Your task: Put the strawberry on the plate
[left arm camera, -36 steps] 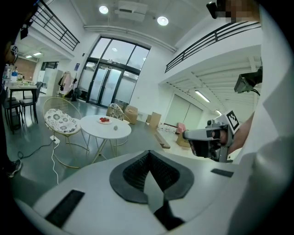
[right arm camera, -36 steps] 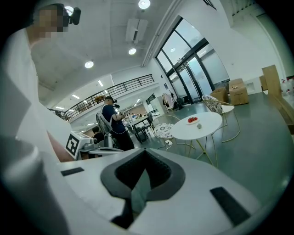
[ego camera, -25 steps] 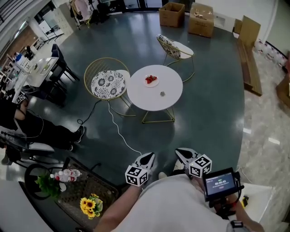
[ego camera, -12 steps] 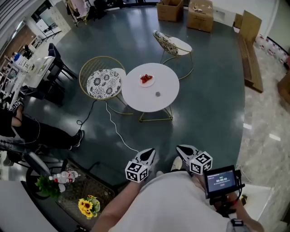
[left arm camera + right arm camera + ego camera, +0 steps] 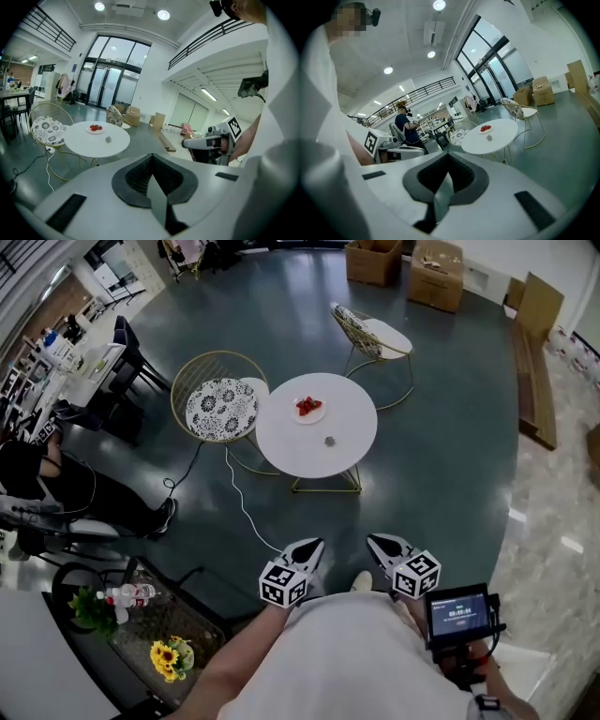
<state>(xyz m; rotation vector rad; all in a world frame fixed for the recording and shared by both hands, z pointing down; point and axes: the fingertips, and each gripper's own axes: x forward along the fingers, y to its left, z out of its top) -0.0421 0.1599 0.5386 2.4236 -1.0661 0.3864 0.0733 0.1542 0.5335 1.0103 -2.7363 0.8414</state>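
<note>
A round white table [image 5: 342, 413] stands a few steps ahead on the dark floor. On its far left lies a white plate [image 5: 310, 409] with red strawberries; a small grey object [image 5: 329, 441] sits near the table's middle. The left gripper view shows the same plate [image 5: 95, 128] and grey object [image 5: 108, 139], and the right gripper view shows the plate [image 5: 486, 128] as well. My left gripper [image 5: 312, 547] and right gripper [image 5: 377, 542] are held side by side close to my body, far from the table. Both point toward it with jaws together and nothing held.
A wire chair with a patterned cushion [image 5: 223, 409] stands left of the table, a second chair [image 5: 373, 334] behind it. A white cable [image 5: 246, 507] runs over the floor. Cardboard boxes [image 5: 412, 268] sit at the back. A low table with sunflowers [image 5: 173, 660] is near left, beside a seated person [image 5: 56, 493].
Both grippers have shifted forward together, toward the table, and the whole view has drifted with my steps. The jaws look the same as before.
</note>
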